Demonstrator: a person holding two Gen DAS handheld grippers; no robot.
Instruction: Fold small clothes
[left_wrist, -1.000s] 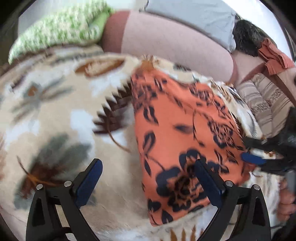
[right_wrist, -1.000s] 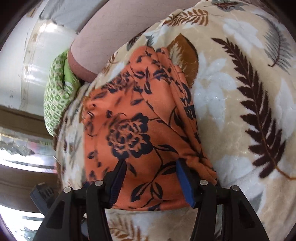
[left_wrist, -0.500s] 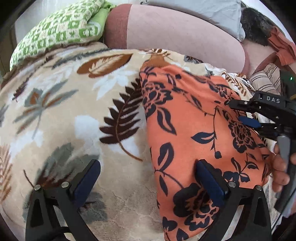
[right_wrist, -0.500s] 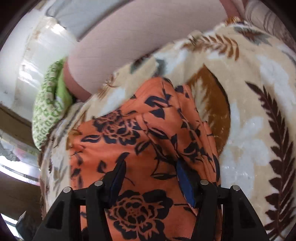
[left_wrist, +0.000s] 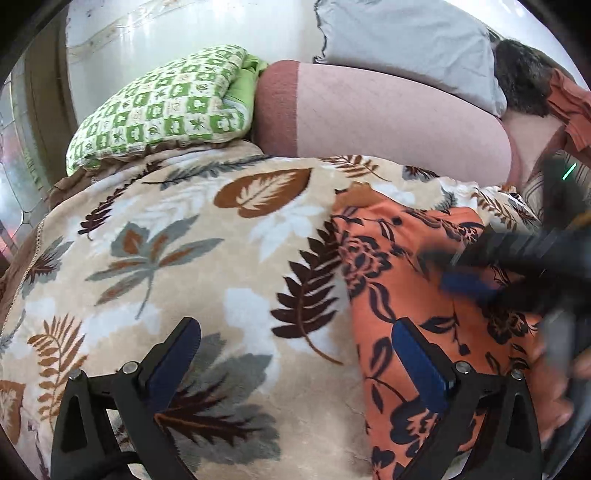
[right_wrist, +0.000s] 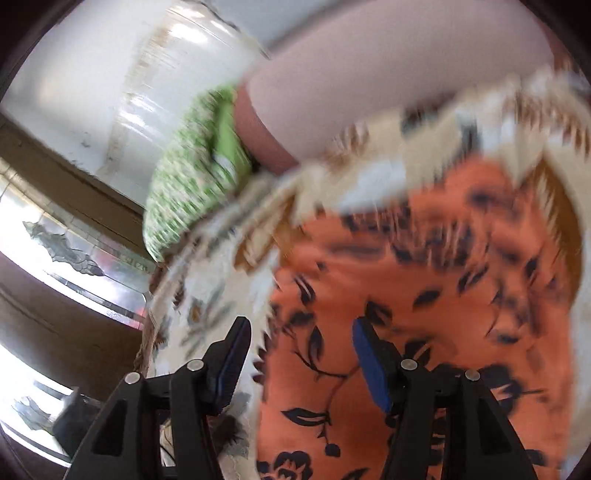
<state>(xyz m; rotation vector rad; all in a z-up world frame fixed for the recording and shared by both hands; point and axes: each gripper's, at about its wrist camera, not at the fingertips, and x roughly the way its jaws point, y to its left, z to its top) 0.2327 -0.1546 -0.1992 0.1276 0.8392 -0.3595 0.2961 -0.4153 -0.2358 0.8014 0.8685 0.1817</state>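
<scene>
Orange floral garment (left_wrist: 424, 295) lies flat on the leaf-print blanket (left_wrist: 184, 258) toward its right side — thin, limp, light, likely to slump unless pinched at a hem corner. Left tongs (left_wrist: 295, 354) and right tongs (right_wrist: 299, 354) both spread, holding nothing.

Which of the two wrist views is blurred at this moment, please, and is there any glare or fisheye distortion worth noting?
Right wrist view: heavy motion smear over the orange floral garment and leaf-print blanket; only the open right gripper is crisp; bright window glare lower left. Left wrist view: mostly sharp, blanket clear between the open left gripper fingers; the right gripper crossing is smeared. Both show curved fisheye edges.
</scene>
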